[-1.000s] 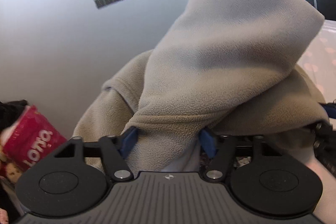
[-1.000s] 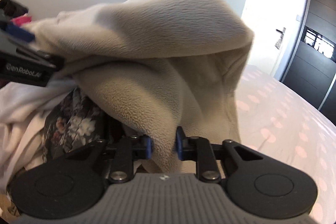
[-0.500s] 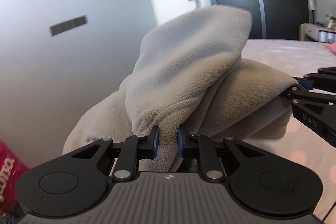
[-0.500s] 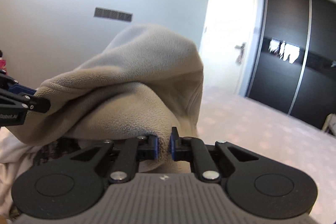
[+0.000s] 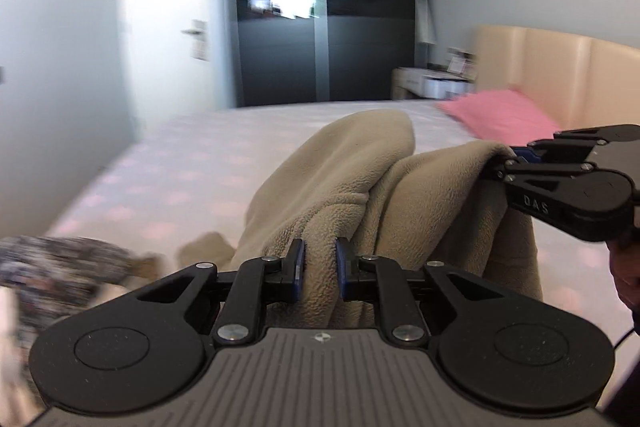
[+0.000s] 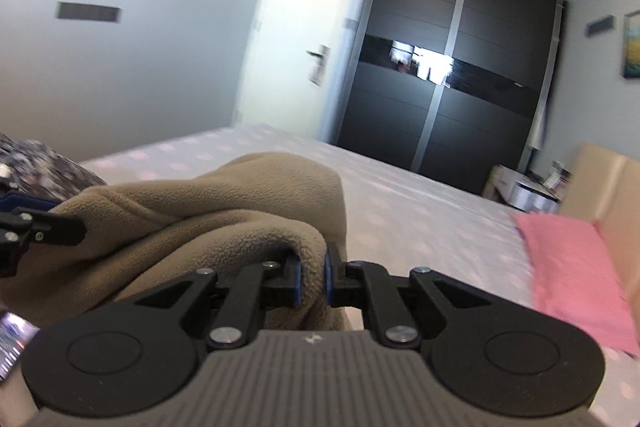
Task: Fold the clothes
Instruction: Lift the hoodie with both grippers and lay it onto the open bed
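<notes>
Two tongs, both clamped on one beige fleece — left tongs pinching a thick fold between blue pads, right tongs nipped onto a rolled edge of the same garment. Held up off the bed, bunched and humped between the two grips, a loose end trailing down toward the sheet near the left. From the left wrist view, right tongs seen biting the far corner of the cloth.

Judged soft, thick and light: no stiffness at all, sagging wherever unsupported, grippy pile unlikely to slide out of the pads but bulky enough to bunch. Best taken at a hem or a seam corner — a single layer there, where a middle fold would drag extra cloth along. Whether a fold had already been laid into it could not be told; too crumpled to read sleeves or hem.

Counted: one fleece in hand, one dark flowered garment lying at the left edge, blurred, one pink pillow near the headboard, one dark wardrobe with two doors, one white door. Possibly more pale cloth under the flowered piece, too smeared to count.
</notes>
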A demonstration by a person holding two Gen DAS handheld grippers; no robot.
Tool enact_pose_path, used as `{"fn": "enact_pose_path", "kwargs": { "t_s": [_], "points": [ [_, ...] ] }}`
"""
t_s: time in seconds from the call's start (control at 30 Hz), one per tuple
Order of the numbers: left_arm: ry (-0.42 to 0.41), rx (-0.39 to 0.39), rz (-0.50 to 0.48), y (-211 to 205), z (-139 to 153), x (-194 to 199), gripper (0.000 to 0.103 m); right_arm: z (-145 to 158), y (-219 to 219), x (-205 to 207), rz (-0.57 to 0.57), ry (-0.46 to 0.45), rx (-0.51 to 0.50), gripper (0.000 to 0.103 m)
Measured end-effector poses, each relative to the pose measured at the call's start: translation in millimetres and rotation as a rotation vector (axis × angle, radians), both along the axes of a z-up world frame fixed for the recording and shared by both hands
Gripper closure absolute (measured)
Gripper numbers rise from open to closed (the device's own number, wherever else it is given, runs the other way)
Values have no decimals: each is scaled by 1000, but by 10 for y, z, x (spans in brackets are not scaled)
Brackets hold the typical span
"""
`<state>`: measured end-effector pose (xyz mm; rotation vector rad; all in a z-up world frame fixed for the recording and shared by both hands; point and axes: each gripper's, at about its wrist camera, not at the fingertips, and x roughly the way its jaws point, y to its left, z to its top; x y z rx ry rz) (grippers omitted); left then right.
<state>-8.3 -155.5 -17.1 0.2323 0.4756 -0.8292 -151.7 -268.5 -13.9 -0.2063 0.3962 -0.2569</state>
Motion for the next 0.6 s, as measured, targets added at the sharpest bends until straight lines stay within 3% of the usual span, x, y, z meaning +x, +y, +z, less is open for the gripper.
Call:
{"fn": "enact_pose_path", "kwargs": {
  "t_s": [0.23, 0.43, 0.6],
  "points": [
    [92, 85, -186, -525, -450, -472, 90, -213, -660, -703, -211, 113, -48, 91],
    [172, 205, -188, -578, -795, -485, 90, -664, -658, -1018, -181, 227, -58, 90],
    [235, 265, -193, -602, -892, -411, 86, -783, -624, -1262, -113, 300, -47, 89]
  ]
}}
